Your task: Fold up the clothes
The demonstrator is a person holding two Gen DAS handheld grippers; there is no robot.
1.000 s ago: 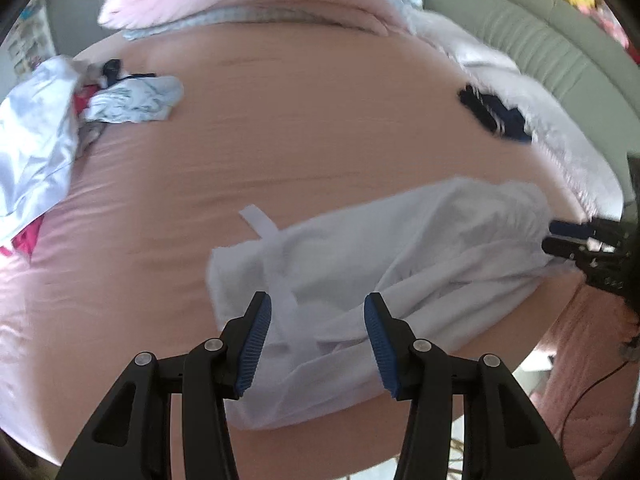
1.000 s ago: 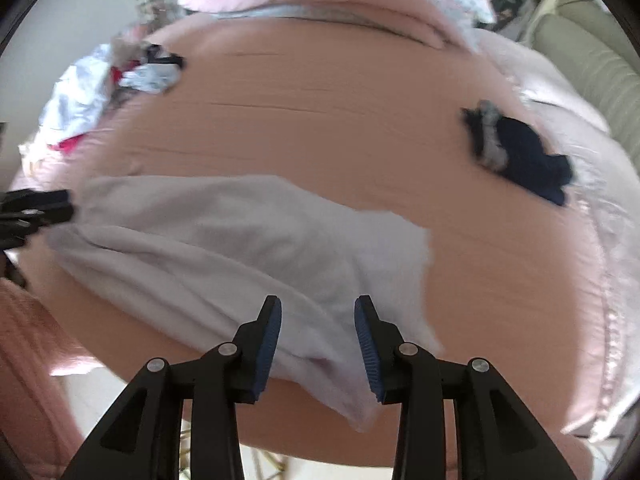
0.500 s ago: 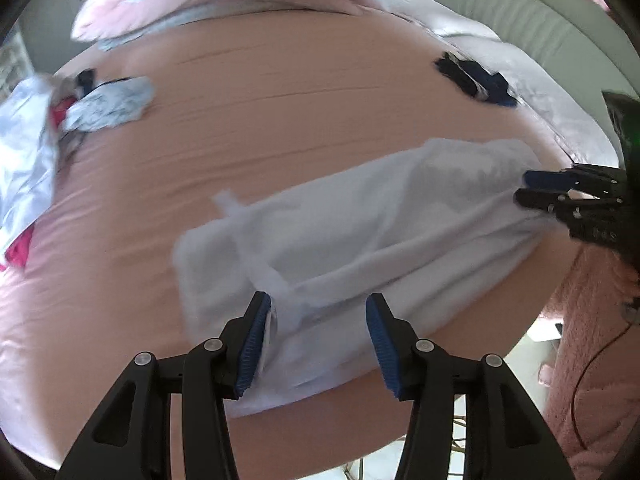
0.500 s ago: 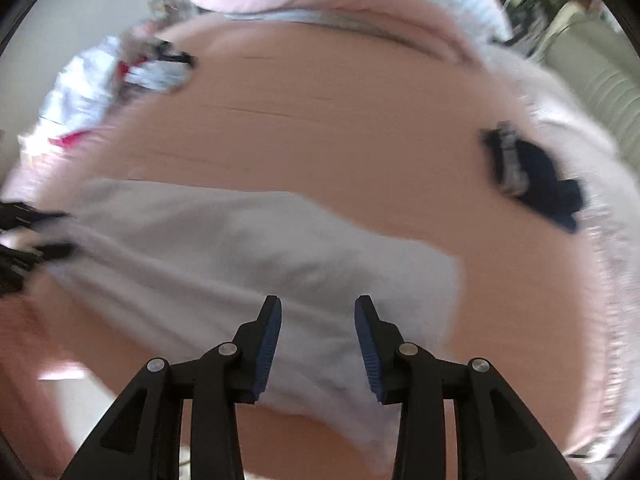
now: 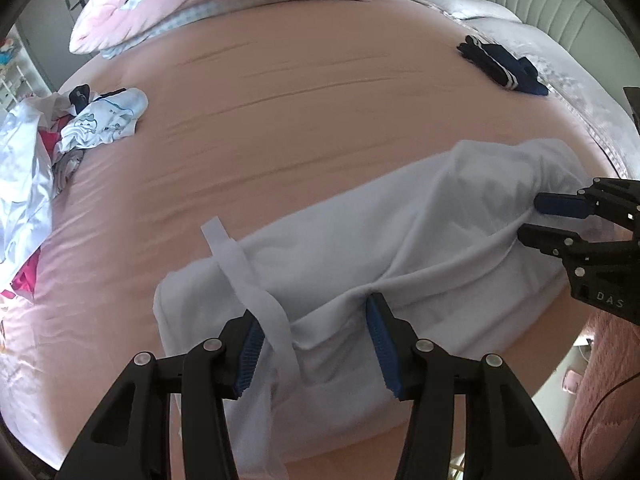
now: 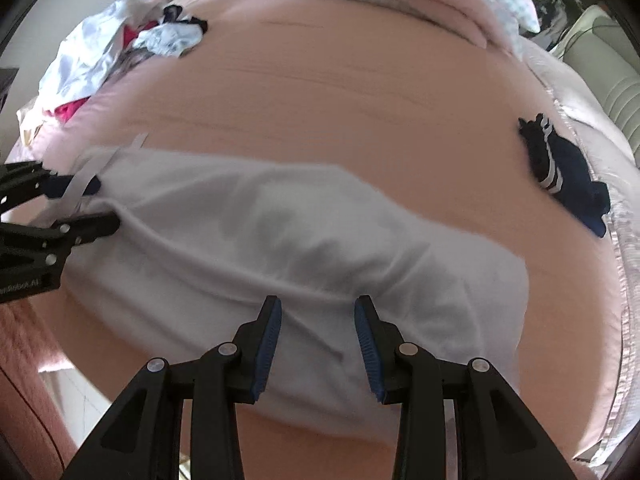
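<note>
A: Starting at the far left, we see a heap of crumpled white, grey and pink clothes [image 5: 36, 168] on the pink bed sheet [image 5: 280, 92], with a pale printed garment [image 5: 108, 120] at the heap's right edge.

B: And nearer to us, the white cloth garment [image 5: 360, 248] lies across the near edge of the bed, running left to right. A loose white strap [image 5: 240, 268] crosses its left part.

A: Our left gripper [image 5: 316, 344] points down at that left part. Its jaws stand spread, with the strap and a raised fold of the white cloth between the blue pads; we cannot tell whether the pads press on it.

B: Our right gripper [image 6: 318, 344] is at the garment's right end. Its jaws stand apart too, over a ridge of the cloth, and we cannot tell if they pinch it.

A: Far right, a folded dark navy garment with white stripes [image 5: 504, 66] sits well apart from the white one, near the pale quilted cover [image 5: 580, 92].

B: At the far side lies a pink patterned duvet [image 5: 208, 4].
</note>
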